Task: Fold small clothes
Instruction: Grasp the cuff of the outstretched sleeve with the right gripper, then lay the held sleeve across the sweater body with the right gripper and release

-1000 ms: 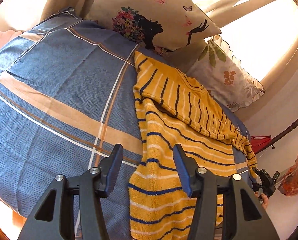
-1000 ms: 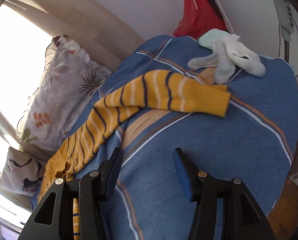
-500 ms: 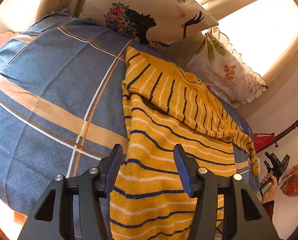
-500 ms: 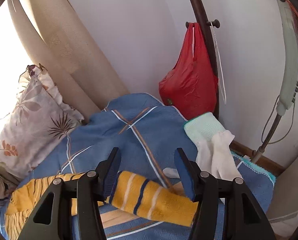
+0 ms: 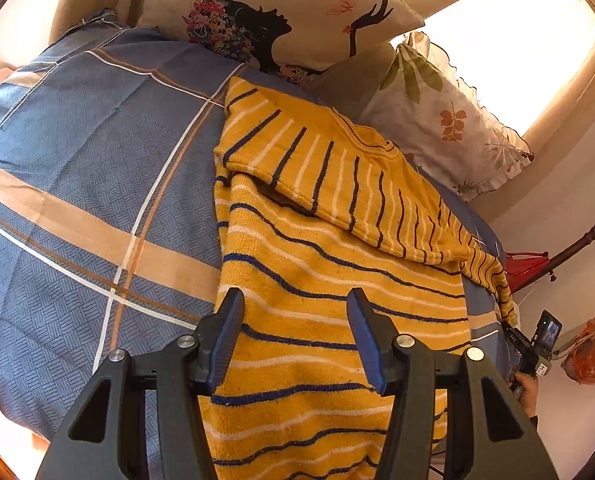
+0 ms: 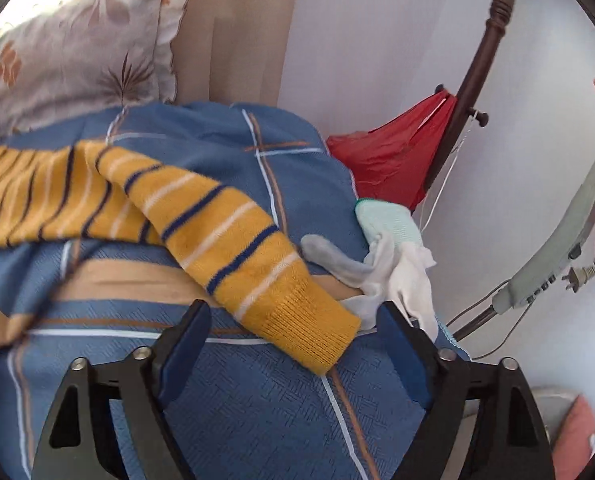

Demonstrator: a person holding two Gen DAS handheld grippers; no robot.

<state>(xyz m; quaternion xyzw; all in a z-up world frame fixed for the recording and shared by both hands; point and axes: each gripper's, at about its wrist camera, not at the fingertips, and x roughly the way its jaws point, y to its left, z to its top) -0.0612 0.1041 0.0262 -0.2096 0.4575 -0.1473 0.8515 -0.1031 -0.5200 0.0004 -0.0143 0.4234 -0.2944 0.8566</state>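
A yellow sweater with blue and white stripes [image 5: 329, 264] lies on the blue checked bedspread [image 5: 77, 184]. Its near sleeve is folded across the chest. My left gripper [image 5: 295, 300] is open, hovering over the sweater's lower body. In the right wrist view the other sleeve [image 6: 233, 240] stretches across the bed, its ribbed cuff [image 6: 313, 328] between the fingers of my open right gripper [image 6: 293, 312]. The frames do not show whether the fingers touch the cuff.
Two printed pillows [image 5: 297, 12] [image 5: 445, 120] lean at the bed's head. White and grey socks and a mint glove [image 6: 385, 256] lie by the cuff near the bed's edge. A red bag [image 6: 397, 156] hangs on a wooden stand [image 6: 481, 56] against the wall.
My left gripper has slid right and now hovers over the sweater's body. My right gripper has swung down and in, so the sleeve cuff now lies between its fingers.
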